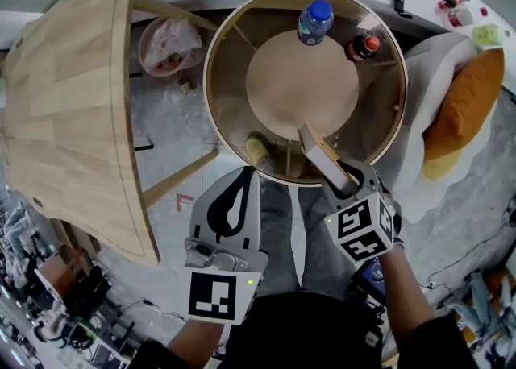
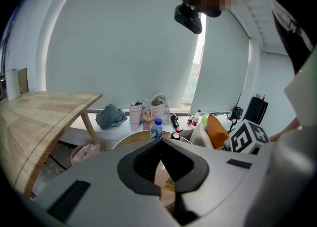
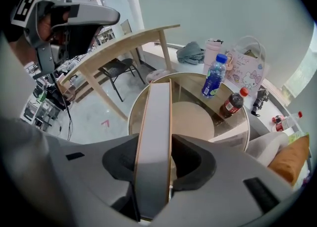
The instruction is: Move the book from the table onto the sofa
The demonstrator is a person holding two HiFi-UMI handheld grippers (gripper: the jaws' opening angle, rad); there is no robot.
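Note:
A thin book (image 1: 322,156) with a pale cover stands on edge over the near rim of the round glass table (image 1: 211,77). My right gripper (image 1: 343,176) is shut on its near end, and both pads press its faces in the right gripper view, book (image 3: 156,107), gripper (image 3: 154,156). My left gripper (image 1: 242,178) hangs beside it to the left, just off the table's near edge, shut with nothing in it (image 2: 161,144). The pale sofa (image 1: 423,65) with an orange cushion (image 1: 463,109) lies right of the table.
A blue-capped water bottle (image 1: 314,22) and a cola bottle (image 1: 363,45) stand at the table's far side. A wooden table (image 1: 64,101) fills the left, a pink bin (image 1: 165,45) beyond its leg. Clutter lines the far ledge.

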